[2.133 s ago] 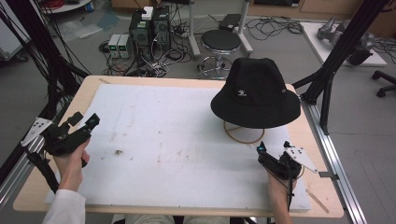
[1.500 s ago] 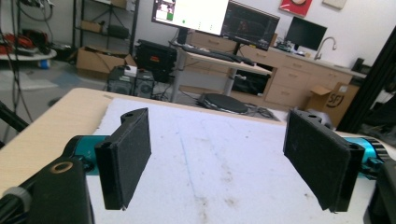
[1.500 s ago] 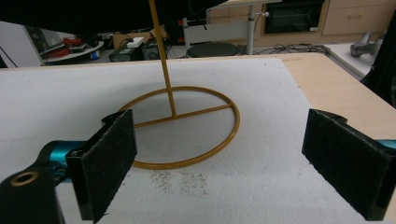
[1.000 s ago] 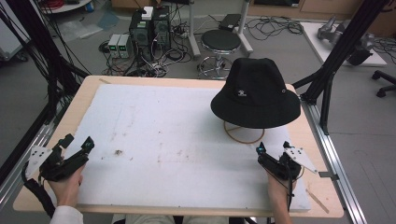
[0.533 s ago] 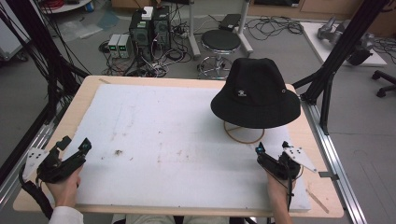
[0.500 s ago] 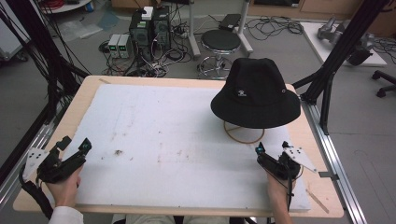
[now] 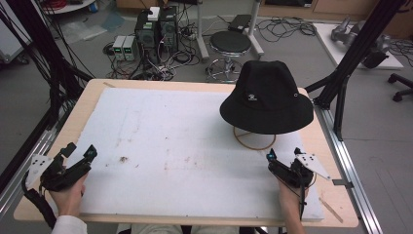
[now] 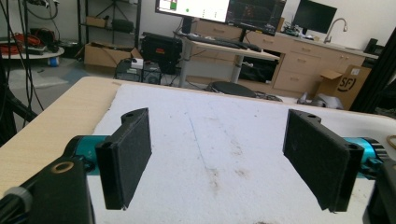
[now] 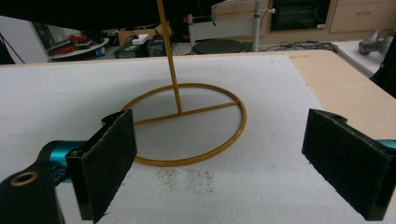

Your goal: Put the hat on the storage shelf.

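A black bucket hat sits on a gold wire stand at the far right of the white mat. My right gripper rests near the front right, just short of the stand's ring, open and empty. In the right gripper view its pads stand wide apart before the gold ring, with the hat's brim above. My left gripper lies at the mat's near left corner, far from the hat. Its jaws are open in the left gripper view, with only mat between the pads.
The mat covers a wooden table and has a few brown specks near the left gripper. Black frame posts rise at the right edge. A stool and computer boxes stand on the floor beyond the table.
My left gripper has drawn back from further up the mat to the near left corner and has held still over the last second. The right gripper and the hat have not moved.
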The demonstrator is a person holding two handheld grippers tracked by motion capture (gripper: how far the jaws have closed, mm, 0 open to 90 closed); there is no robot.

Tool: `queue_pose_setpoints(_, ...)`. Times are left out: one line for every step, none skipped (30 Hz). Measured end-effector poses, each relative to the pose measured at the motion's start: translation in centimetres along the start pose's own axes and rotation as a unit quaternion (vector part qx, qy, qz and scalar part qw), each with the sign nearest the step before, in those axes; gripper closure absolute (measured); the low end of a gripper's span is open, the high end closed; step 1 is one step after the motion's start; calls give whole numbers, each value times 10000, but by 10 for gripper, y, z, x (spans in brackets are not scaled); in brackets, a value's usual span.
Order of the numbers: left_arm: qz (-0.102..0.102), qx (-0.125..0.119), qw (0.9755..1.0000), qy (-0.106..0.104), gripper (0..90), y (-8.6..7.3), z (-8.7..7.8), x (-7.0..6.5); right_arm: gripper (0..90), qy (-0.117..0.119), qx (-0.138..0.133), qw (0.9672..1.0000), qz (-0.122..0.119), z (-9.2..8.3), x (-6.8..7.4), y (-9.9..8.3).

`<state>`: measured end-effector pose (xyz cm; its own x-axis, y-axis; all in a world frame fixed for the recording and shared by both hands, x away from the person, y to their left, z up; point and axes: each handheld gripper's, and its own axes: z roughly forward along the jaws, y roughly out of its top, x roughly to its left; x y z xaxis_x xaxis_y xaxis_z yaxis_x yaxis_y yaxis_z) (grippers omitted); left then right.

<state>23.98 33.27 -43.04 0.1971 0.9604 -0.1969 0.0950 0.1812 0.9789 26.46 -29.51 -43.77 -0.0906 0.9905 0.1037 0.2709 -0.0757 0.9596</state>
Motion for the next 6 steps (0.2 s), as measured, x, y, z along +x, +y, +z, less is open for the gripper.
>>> queue_pose_setpoints(0, 0, 10000, 0, 238, 0, 0, 0, 93, 0, 0, 10000, 0, 0, 0, 0)
queue_pose_setpoints(3, -5, 10000, 3, 238, 0, 0, 0, 93, 2, 29, 10000, 8, 0, 0, 0)
queue_pose_setpoints(3, -5, 10000, 3, 238, 0, 0, 0, 93, 2, 29, 10000, 8, 0, 0, 0)
queue_pose_setpoints(3, -9, 10000, -3, 238, 0, 0, 0, 93, 2, 24, 10000, -6, 0, 0, 0)
queue_pose_setpoints(3, -9, 10000, -3, 238, 0, 0, 0, 93, 5, 37, 10000, 13, 0, 0, 0)
queue_pose_setpoints(4, -9, 10000, 1, 238, 0, 0, 0, 93, 10, 21, 10000, -10, 1, -1, 0)
